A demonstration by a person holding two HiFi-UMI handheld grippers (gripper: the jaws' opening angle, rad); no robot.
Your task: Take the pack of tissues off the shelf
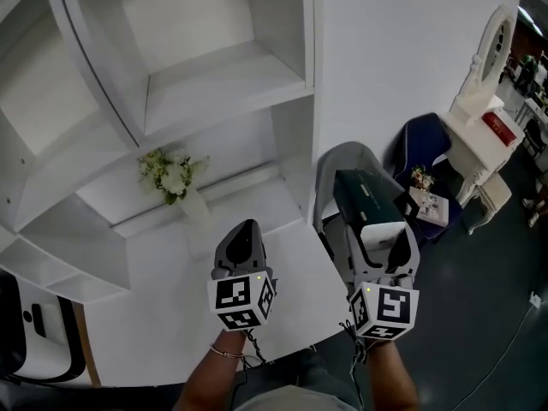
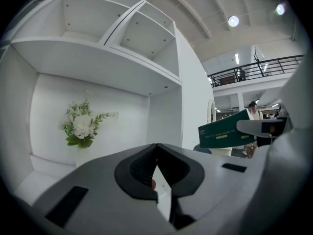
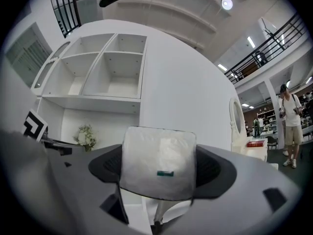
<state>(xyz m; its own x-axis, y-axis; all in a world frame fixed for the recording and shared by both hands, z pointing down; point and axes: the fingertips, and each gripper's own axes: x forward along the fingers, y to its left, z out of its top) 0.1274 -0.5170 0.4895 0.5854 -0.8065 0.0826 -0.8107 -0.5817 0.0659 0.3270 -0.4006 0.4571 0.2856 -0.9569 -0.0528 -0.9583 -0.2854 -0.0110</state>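
Note:
The pack of tissues, dark green with a white end, is off the shelf and hangs to the right of the white shelf unit. My right gripper is shut on it, one jaw on each side. In the right gripper view the white end of the pack fills the gap between the jaws. My left gripper is shut with nothing in it, over the lower shelf board. From the left gripper view, the green pack shows at the right, past the shelf's side wall.
A vase of white flowers stands in the lower shelf bay. Right of the shelf are a grey rounded seat back, a dark blue chair and a white dressing table with an oval mirror. A person stands far off.

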